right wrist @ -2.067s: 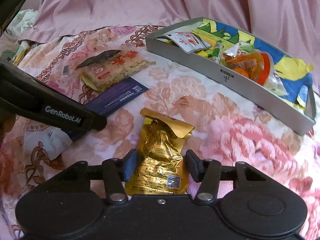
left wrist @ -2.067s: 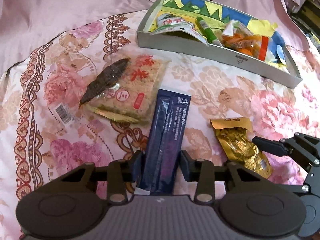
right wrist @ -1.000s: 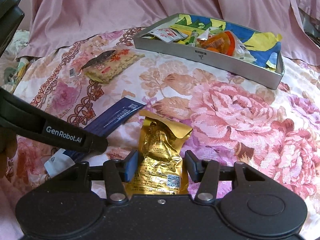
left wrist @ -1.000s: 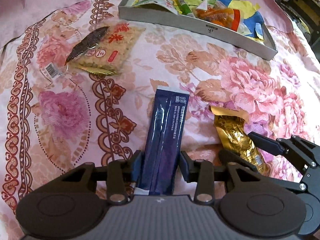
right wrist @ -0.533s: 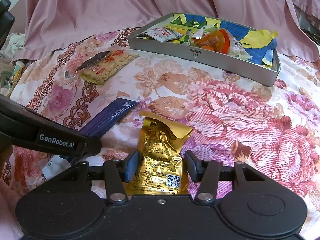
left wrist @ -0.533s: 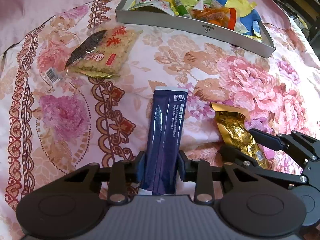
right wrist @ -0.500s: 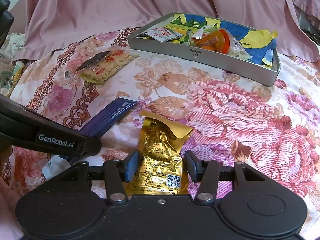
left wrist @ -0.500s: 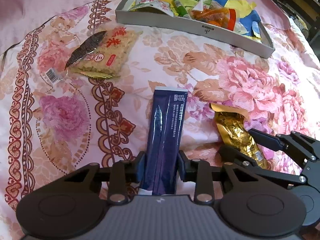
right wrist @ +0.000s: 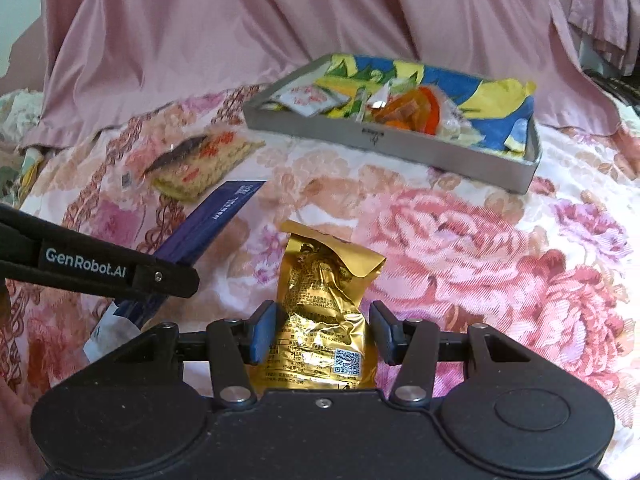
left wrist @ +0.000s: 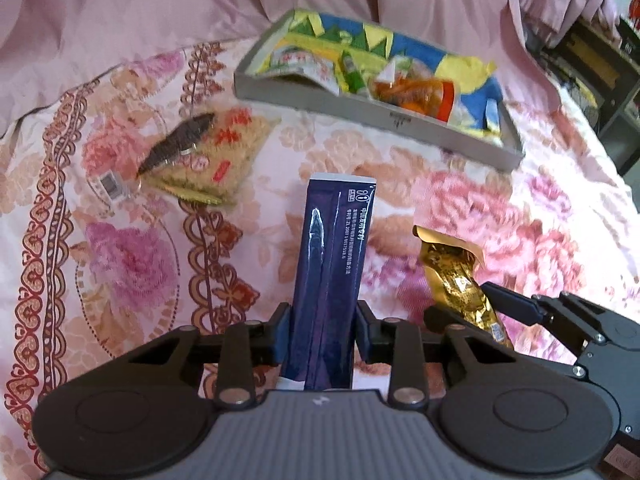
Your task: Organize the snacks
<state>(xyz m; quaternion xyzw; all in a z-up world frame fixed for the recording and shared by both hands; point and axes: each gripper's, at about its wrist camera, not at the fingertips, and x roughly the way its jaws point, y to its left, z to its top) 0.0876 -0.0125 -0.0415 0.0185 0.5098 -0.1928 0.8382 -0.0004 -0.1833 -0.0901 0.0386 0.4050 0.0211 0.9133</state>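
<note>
My left gripper (left wrist: 322, 330) is shut on a long dark blue packet (left wrist: 334, 264) and holds it above the floral cloth. The packet also shows in the right wrist view (right wrist: 208, 220). My right gripper (right wrist: 322, 338) is shut on a crinkled gold snack pouch (right wrist: 324, 300), also lifted; the pouch also shows in the left wrist view (left wrist: 456, 276). The grey tray (left wrist: 400, 120) lined with blue and yellow paper holds several snacks at the back; it also shows in the right wrist view (right wrist: 400, 148). The two grippers are side by side.
A rice-cracker pack (left wrist: 216, 156) with a dark leaf-shaped snack (left wrist: 178, 144) on it lies at the left on the floral cloth (left wrist: 120, 260). Pink fabric drapes behind the tray. Dark furniture (left wrist: 592, 48) stands at the far right.
Both grippers have risen and tilted up with their packets; the tray and pink drape now sit lower and nearer the middle of both views.
</note>
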